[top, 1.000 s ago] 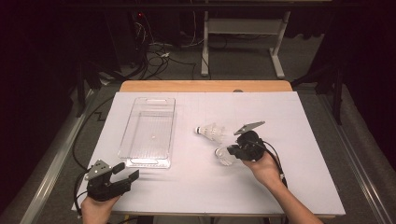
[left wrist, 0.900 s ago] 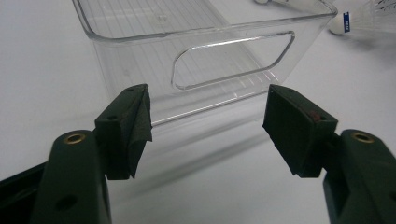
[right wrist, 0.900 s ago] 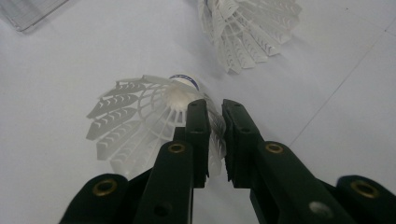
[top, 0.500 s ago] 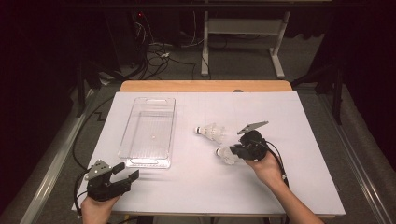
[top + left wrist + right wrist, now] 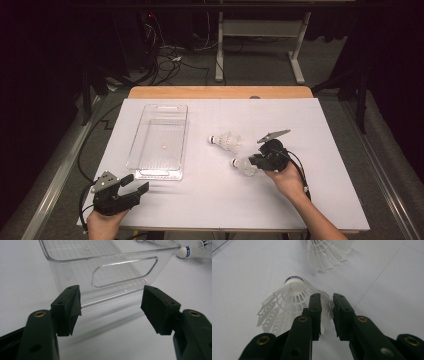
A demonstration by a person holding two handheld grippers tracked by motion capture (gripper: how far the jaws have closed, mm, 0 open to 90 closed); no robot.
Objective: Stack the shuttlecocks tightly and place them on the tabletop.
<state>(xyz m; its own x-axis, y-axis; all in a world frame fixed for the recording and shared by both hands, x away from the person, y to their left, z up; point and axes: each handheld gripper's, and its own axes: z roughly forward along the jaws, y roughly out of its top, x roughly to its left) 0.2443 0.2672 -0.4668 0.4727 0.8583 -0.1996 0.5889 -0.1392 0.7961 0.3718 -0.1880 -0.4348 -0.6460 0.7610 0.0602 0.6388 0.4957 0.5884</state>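
Two white shuttlecocks lie on the white table cover. The nearer shuttlecock (image 5: 243, 166) (image 5: 289, 297) rests on its side, cork pointing away from my right gripper (image 5: 255, 161) (image 5: 327, 300). The jaws have just been opening and now stand a narrow gap apart, with the edge of that shuttlecock's skirt between them and the pads not pressing on it. The second shuttlecock (image 5: 226, 141) (image 5: 327, 252) (image 5: 195, 250) lies just beyond. My left gripper (image 5: 137, 186) (image 5: 111, 306) rests open at the front left, nothing between its jaws, facing the near end of a clear plastic tray (image 5: 159, 107) (image 5: 105, 265).
The tray stands lengthwise on the left half of the table and holds nothing. A wooden table edge (image 5: 220, 92) runs along the far side. Beyond it are cables (image 5: 165, 55) on the floor and a desk frame (image 5: 260, 30).
The right gripper has shifted slightly to the right, and the nearer shuttlecock stays on the table. The left gripper has not moved.
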